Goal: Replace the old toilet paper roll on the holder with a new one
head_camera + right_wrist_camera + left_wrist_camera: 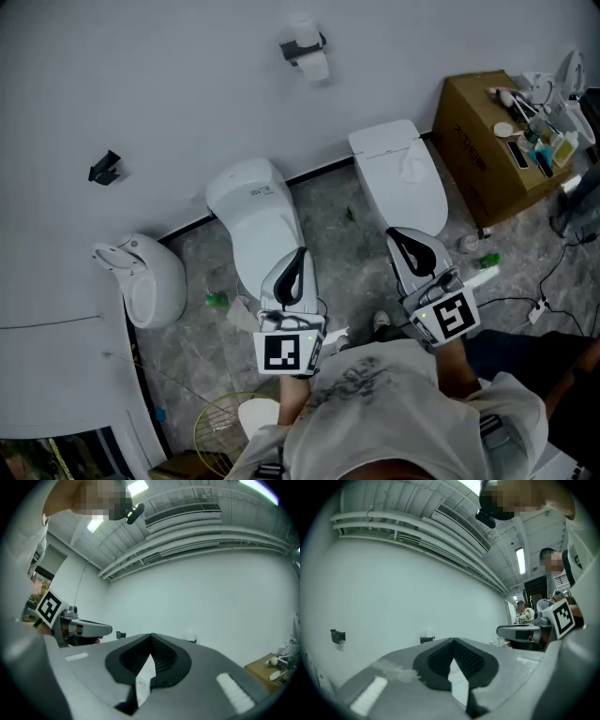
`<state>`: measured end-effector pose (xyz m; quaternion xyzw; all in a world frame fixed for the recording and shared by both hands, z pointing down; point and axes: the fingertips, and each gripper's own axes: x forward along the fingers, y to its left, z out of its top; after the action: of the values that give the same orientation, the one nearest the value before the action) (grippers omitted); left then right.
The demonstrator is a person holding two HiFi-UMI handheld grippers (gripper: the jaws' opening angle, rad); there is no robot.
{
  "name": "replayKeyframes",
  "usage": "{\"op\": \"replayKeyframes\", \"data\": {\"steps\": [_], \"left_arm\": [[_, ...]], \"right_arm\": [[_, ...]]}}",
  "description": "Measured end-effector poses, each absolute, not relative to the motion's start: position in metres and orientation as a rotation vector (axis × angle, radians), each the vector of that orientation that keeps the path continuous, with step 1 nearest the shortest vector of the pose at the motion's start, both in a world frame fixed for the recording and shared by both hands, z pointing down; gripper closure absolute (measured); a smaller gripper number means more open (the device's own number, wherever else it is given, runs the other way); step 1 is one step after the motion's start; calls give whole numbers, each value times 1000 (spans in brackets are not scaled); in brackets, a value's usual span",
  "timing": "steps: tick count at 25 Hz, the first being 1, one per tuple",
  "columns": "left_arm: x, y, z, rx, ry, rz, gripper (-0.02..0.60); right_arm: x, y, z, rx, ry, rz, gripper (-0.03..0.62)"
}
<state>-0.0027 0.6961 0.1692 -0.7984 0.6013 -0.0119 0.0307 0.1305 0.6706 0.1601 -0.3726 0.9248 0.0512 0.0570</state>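
High on the white wall, a black holder [301,46] carries a white toilet paper roll [315,64]. Both grippers are held side by side near the person's body, level and pointing at that wall, far short of the holder. The left gripper [300,253] has its jaws together with nothing between them. The right gripper [393,233] is shut and empty as well. In the left gripper view the closed gripper [453,641] points just right of the distant holder [426,639]. In the right gripper view the gripper [151,636] is shut, and the holder [191,640] shows faintly.
Two white toilets [258,220] [403,173] stand on the floor under the wall, and a white urinal [150,277] lies at the left. An empty black bracket [105,168] is on the wall. A cardboard box [487,141] bears small items. A wire basket [225,427] sits near the person's feet.
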Motion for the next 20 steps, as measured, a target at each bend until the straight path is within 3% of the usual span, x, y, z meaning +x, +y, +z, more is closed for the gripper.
{"op": "replayKeyframes", "data": {"steps": [11,20], "left_arm": [[39,663,174,-2412,1917,-70,581],[38,626,182,-2409,1933,-96,581]], "right_arm": [[169,627,163,-1090,2810,143,592],[161,588,168,-1047,2841,136,592]]}}
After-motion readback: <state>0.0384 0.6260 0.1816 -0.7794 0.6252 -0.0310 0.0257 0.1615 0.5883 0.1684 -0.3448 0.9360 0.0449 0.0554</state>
